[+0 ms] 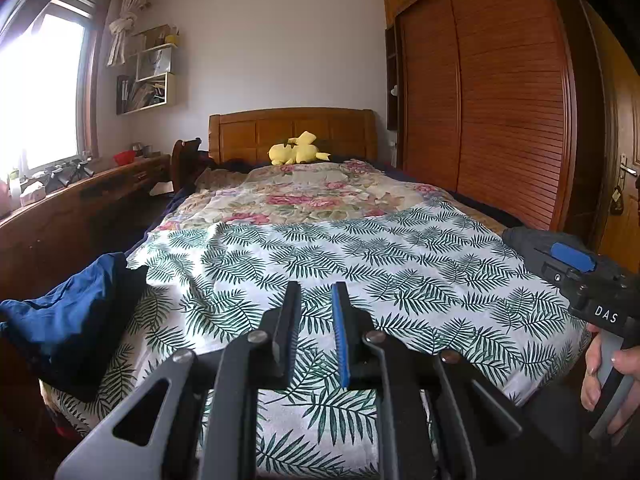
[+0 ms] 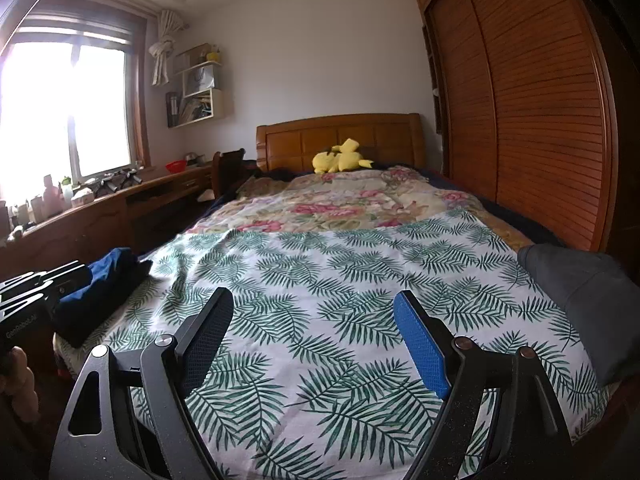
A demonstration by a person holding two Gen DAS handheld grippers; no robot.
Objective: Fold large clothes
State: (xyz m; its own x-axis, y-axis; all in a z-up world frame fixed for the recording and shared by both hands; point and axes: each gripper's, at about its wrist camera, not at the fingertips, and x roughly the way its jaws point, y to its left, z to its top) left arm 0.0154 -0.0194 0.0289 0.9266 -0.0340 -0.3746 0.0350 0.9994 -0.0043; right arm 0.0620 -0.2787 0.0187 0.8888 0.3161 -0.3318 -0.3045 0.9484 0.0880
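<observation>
A crumpled blue garment (image 1: 72, 312) lies on the bed's left edge, on top of something dark; it also shows in the right wrist view as the blue garment (image 2: 108, 276). A grey garment (image 2: 580, 296) rests on the bed's right edge. Between them spreads a white sheet with green leaf print (image 1: 360, 260). My left gripper (image 1: 317, 286) hovers over the sheet's near end, its jaws almost together with a narrow gap and nothing in it. My right gripper (image 2: 313, 294) stands wide open over the same sheet (image 2: 340, 280), holding nothing.
A floral quilt (image 2: 340, 204) covers the far half of the bed, with a yellow plush toy (image 2: 342, 158) by the wooden headboard. A cluttered wooden desk (image 2: 100, 208) runs along the left under the window. A slatted wardrobe (image 2: 540, 120) lines the right. A hand (image 1: 608, 380) grips the right tool.
</observation>
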